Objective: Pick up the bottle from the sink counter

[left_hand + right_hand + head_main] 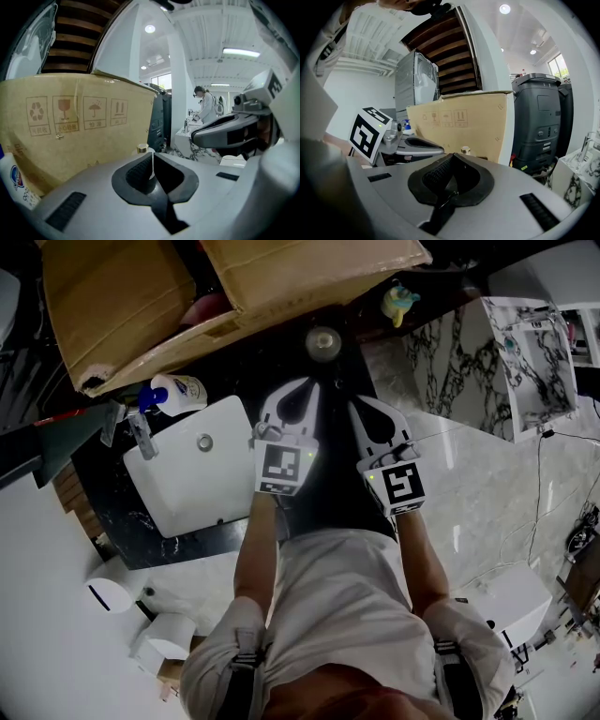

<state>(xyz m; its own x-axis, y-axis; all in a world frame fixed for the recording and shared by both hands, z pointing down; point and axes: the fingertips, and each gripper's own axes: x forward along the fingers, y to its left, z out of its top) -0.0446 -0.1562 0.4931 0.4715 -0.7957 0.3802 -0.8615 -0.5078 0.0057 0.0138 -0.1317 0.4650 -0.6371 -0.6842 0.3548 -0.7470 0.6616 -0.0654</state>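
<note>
Jaws are seen pressed together on both grippers, with nothing between them. At the far left of the head view a blue-capped bottle (pixel 178 393) is found beside the tap (pixel 141 432), at the back corner of the sink (pixel 187 486) and well apart from either gripper.

Further right, the left gripper (pixel 311 383) is held over the black counter (pixel 323 493), slanted towards the cardboard box (pixel 309 273). Just ahead of its tips a gold-capped bottle (pixel 323 343) stands on the counter – taken to be the one wanted, since both grippers are aimed at it. It is seen from above as a round top, so its long axis is judged to run straight up.

In the left gripper view the gold cap (pixel 142 148) shows just beyond the closed tips (pixel 152 153), a little left of their line. In the right gripper view it (pixel 465 150) shows a little right of them.

The right gripper (pixel 354 400) is set further back from the bottle in the head view – so the left gripper is judged the nearer. For a hold to be taken, its jaws would first have to be spread, then carried forward to either side of the upright body below the cap.
</note>
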